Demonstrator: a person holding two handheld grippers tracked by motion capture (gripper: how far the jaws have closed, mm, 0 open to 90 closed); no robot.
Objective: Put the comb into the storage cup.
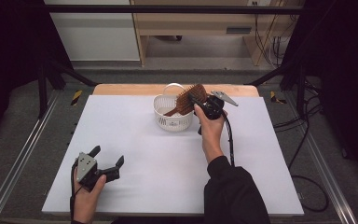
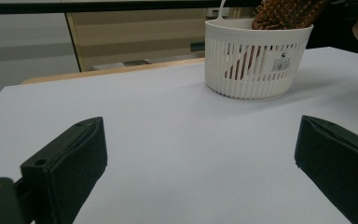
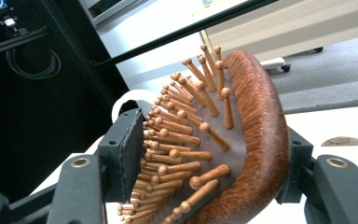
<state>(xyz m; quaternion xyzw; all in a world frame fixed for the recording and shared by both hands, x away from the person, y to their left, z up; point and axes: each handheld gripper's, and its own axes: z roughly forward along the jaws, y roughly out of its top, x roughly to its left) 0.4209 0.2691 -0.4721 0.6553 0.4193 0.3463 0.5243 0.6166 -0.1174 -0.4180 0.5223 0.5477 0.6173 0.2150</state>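
A white slotted basket (image 1: 172,116) with a loop handle stands on the far middle of the white worktop (image 1: 135,154), and a wooden hairbrush (image 1: 190,99) leans in it with its handle down inside and its head sticking up over the right side of the rim. The right gripper (image 1: 196,100) is at that head, held by a hand in a dark sleeve that comes in from the near right. In the right gripper view its two black fingers (image 3: 123,154) stand on either side of the brush head: the left one lies against the tips of the wooden bristles and the right one sits behind the rounded wooden back, so the brush (image 3: 223,154) is between them. The fingers stand partly open around the head; whether the pads press hard on it cannot be told for sure, though both seem to be in contact. The left gripper (image 1: 106,157) rests low over the near left corner of the worktop, well apart from the basket, held by a bare hand. Its fingers (image 2: 70,163) are spread wide with nothing between them, only bare worktop. From the left gripper view the basket (image 2: 256,65) shows ahead to the far right, with a small printed label on its wall and the brush head (image 2: 284,13) poking above the rim.
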